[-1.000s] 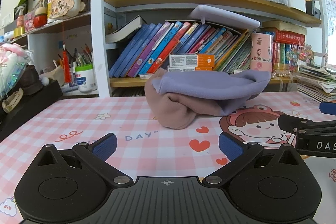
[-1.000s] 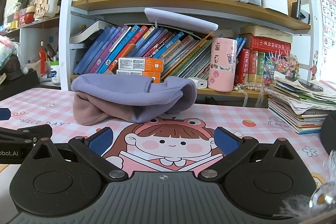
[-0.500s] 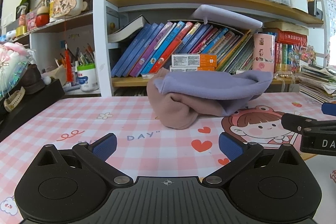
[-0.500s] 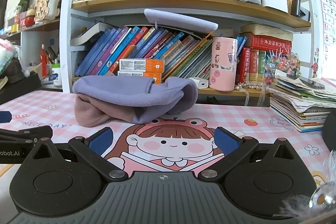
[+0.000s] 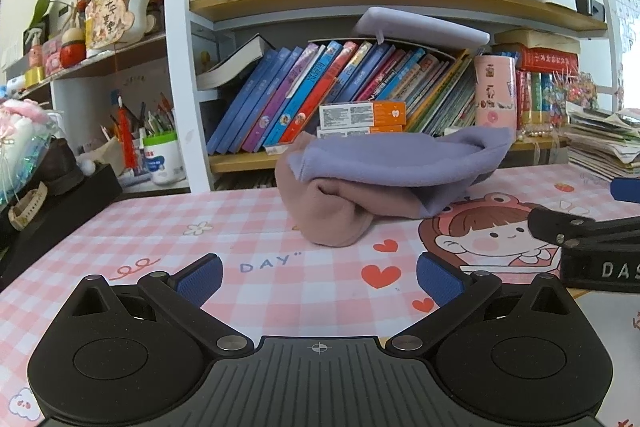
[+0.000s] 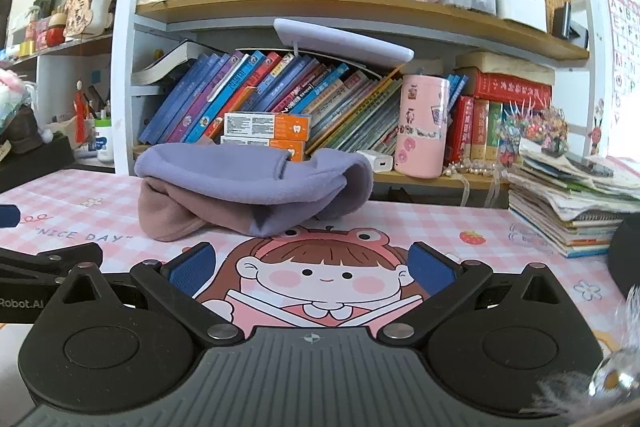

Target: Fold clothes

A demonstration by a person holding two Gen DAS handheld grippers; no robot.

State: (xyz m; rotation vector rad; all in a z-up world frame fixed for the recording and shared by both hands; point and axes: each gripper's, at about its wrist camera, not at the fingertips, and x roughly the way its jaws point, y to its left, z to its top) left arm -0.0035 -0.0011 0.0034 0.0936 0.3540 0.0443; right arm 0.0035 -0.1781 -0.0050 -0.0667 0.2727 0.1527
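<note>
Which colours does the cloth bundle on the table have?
The cloth bundle is lilac on top, dusty pink underneath; the right wrist view shows it best.

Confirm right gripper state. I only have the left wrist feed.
Observer: The right gripper is open, with nothing between its fingers.
Operator: Garment's far right end? It's cut off from my angle.
Observer: The purple-and-mauve garment ends there in a rounded purple fold that rests on the mat, apart from that gripper.
Operator: Anything right of that gripper?
Observer: A dark rounded object sits at the frame's right edge. I cannot tell what it is.
</note>
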